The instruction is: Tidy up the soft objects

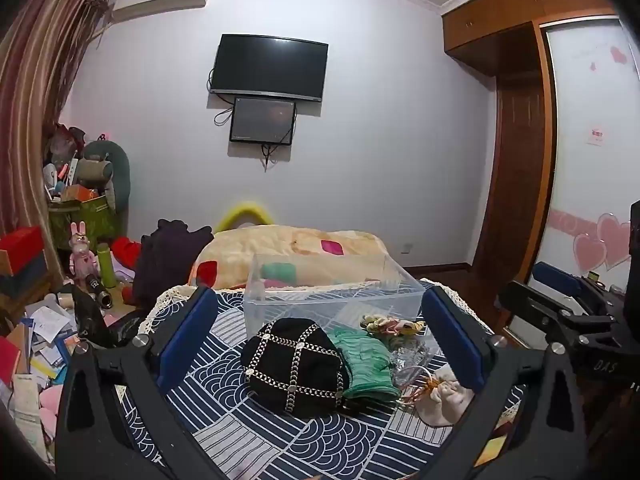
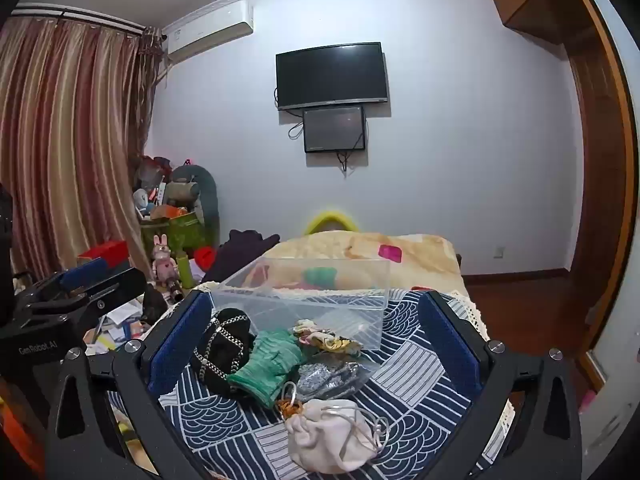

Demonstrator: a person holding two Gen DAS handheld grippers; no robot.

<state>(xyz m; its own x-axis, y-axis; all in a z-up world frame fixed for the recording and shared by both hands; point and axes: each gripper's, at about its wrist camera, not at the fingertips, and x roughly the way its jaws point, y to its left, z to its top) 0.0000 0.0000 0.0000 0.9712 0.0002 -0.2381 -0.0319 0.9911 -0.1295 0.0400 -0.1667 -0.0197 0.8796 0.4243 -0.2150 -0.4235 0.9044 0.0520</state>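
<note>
Left gripper (image 1: pixel 320 332): held level over the near edge of the cloth, pointed at the far wall; its blue pads stand wide apart with nothing between them but air above the hat.
Right gripper (image 2: pixel 316 340): held level just beside the left one, same heading; its fingers are spread wide too, gripping nothing.
Hat (image 1: pixel 294 366): black with chain trim, sitting on the cloth in front of the bin, touching the green cloth on its right.
Green cloth (image 1: pixel 366 366): crumpled, between the hat and the pouch.
Pouch (image 2: pixel 332 436): cream drawstring bag, nearest the right gripper, lying on the cloth just in front of the green cloth.
Scrunchie (image 2: pixel 326 338): yellow and pink frilly piece against the bin's near wall.
Silver bag (image 2: pixel 330 376): glittery, flat, between the scrunchie and the pouch.
Bin (image 1: pixel 332 292): clear plastic, upright, behind the pile; whether anything lies inside I cannot tell.
Cloth (image 1: pixel 224 400): navy with white wave patterns, under everything.
Quilt (image 1: pixel 296 248): yellow, bunched behind the bin.
</note>
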